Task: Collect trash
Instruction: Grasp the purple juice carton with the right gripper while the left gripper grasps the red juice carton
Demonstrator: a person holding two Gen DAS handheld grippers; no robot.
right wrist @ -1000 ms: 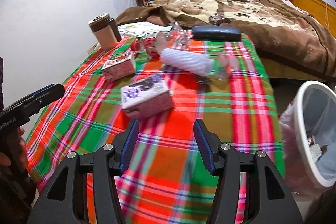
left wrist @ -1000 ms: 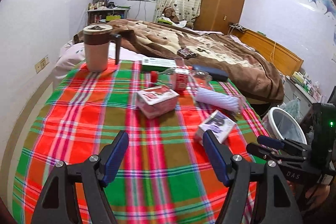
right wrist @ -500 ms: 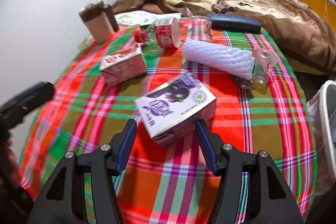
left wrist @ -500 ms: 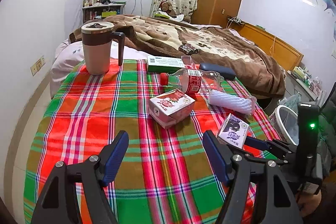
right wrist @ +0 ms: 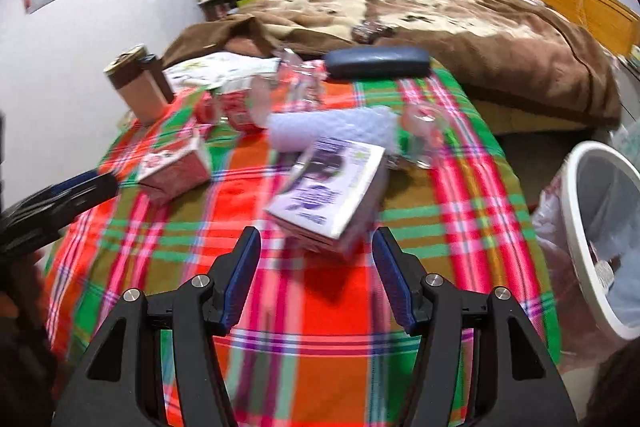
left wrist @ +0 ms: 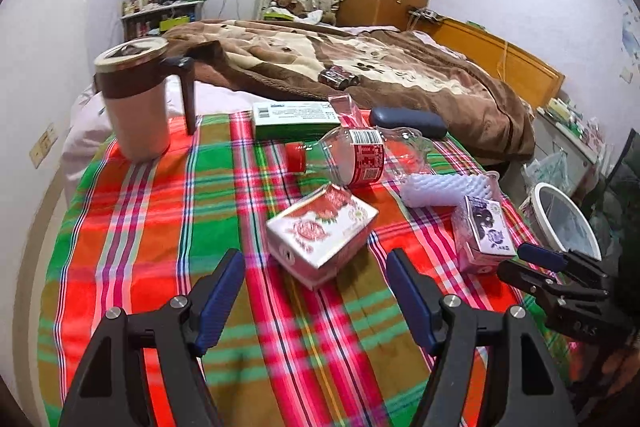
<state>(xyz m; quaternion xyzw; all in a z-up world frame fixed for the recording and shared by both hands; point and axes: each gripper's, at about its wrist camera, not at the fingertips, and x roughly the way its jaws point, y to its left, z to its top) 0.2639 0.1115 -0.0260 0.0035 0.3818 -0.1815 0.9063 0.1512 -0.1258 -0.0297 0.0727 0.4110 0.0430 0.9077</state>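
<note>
Print on cartons point(left wrist: 320, 231), bottle label point(left wrist: 366, 157) illegible

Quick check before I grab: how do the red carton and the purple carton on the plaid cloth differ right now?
The red carton has strawberry-red print; the purple carton has dark berry print on lilac. The red one sits ahead of the open left gripper; the purple one sits ahead of the open right gripper, nearer the white bin. The red carton lies flat; the purple one looks tipped up. Both are small drink cartons, and neither is gripped.
</note>
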